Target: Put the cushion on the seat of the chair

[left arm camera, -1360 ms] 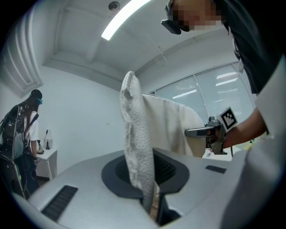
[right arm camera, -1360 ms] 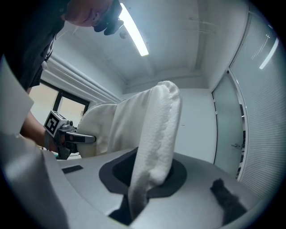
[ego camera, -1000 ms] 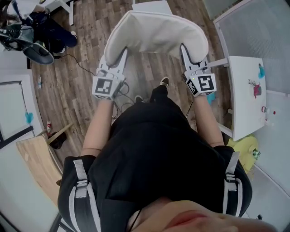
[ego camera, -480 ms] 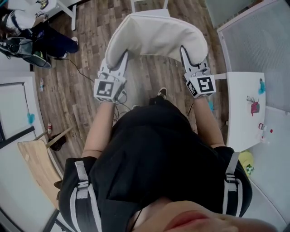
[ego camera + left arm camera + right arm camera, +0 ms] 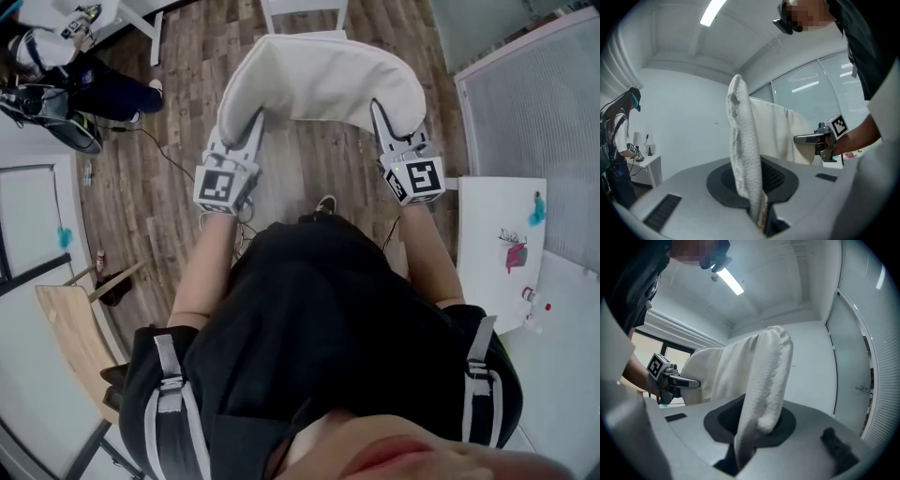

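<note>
A cream cushion (image 5: 323, 80) hangs in the air in front of the person, bent into an arch over the wooden floor. My left gripper (image 5: 255, 119) is shut on its left edge and my right gripper (image 5: 377, 108) on its right edge. The left gripper view shows the fleecy cushion edge (image 5: 743, 154) pinched in my left gripper (image 5: 758, 213), with the right gripper (image 5: 820, 138) across from it. The right gripper view shows the other cushion edge (image 5: 764, 390) clamped in my right gripper (image 5: 740, 451). Part of a white chair (image 5: 305, 7) shows beyond the cushion at the top edge.
A white table (image 5: 497, 244) with small items stands at the right, by a frosted glass partition (image 5: 534, 122). Another person (image 5: 94, 84) is at the top left, with cables (image 5: 169, 141) on the floor nearby. A wooden board (image 5: 70, 328) lies at the left.
The person has walked forward with the cushion: the white chair has come closer at the top edge, and the table has slid down and to the right. Both grippers still hold the cushion.
</note>
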### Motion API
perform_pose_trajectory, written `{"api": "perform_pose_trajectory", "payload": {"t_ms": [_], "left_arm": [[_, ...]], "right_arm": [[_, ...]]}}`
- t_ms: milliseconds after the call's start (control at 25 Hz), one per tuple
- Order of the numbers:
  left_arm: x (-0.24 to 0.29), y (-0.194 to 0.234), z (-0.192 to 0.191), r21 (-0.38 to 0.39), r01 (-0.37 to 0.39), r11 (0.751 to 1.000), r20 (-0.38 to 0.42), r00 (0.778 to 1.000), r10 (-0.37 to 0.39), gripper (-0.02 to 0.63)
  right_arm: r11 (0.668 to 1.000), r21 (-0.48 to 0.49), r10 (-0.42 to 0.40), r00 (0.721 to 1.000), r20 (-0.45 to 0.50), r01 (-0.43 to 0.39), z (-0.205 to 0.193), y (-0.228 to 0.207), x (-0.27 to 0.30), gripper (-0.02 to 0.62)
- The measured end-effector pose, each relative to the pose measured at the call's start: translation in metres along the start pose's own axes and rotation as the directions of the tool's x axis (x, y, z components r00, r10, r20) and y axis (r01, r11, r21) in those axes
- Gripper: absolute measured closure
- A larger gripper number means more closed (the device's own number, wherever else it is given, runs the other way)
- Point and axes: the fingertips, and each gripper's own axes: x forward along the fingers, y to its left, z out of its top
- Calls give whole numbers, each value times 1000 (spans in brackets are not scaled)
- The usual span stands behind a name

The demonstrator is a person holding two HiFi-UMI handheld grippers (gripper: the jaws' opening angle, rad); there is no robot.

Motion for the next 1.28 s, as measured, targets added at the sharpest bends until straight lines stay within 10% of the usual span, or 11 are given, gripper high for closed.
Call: {"api": "perform_pose_trajectory", "payload": {"t_ms": [560,1280], "left_arm": [[57,-11,3,0,-30,1000,-14,999,30,555],[173,89,-16,-76,27,997,3,1000,-27,555]], "right_arm": [[999,13,30,999,11,-30,-11,-61,19,543],[1000,-8,3,999,-44,-4,-22,-122,141,543]]}}
